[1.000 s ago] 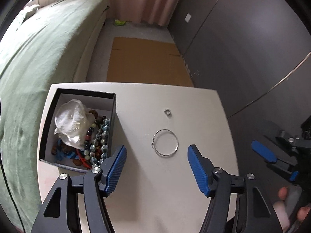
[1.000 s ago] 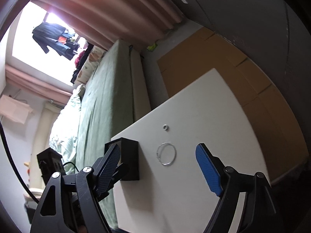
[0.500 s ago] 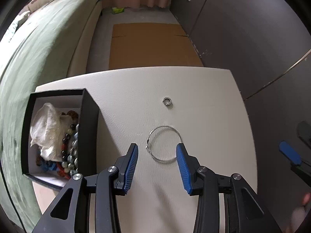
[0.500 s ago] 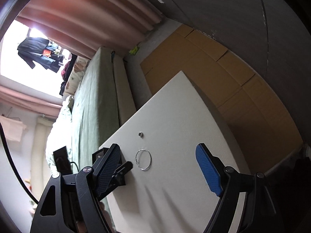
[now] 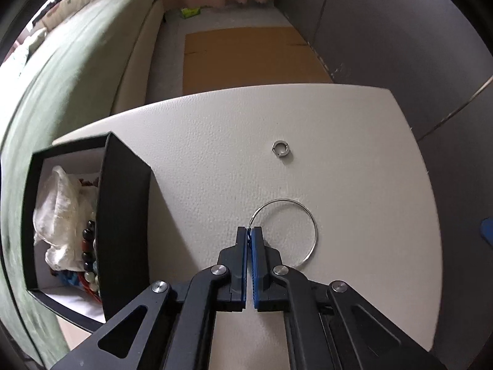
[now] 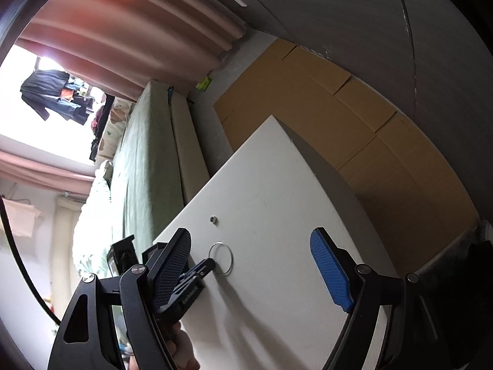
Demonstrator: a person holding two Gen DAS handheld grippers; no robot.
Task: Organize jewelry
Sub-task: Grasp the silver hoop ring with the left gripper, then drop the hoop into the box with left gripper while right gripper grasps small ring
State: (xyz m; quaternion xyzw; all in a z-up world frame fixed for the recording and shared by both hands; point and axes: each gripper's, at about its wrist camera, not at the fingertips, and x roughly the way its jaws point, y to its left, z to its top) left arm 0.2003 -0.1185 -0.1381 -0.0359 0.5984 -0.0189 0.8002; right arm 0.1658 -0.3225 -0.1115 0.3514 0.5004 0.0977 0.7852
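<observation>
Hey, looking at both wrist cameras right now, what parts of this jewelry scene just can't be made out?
- Left wrist view: the black box near wall hides most of the beads; a white pouch covers more.
- Left wrist view: the left tool tips cover where they pinch the wire bangle.
- Right wrist view: the small ring is too tiny for detail.
- Right wrist view: the right tool left finger blocks the box.

Only one marking is seen: small pale lettering printed on the body of the left gripper (image 6: 212, 264) in the right wrist view, too small to be read.
</observation>
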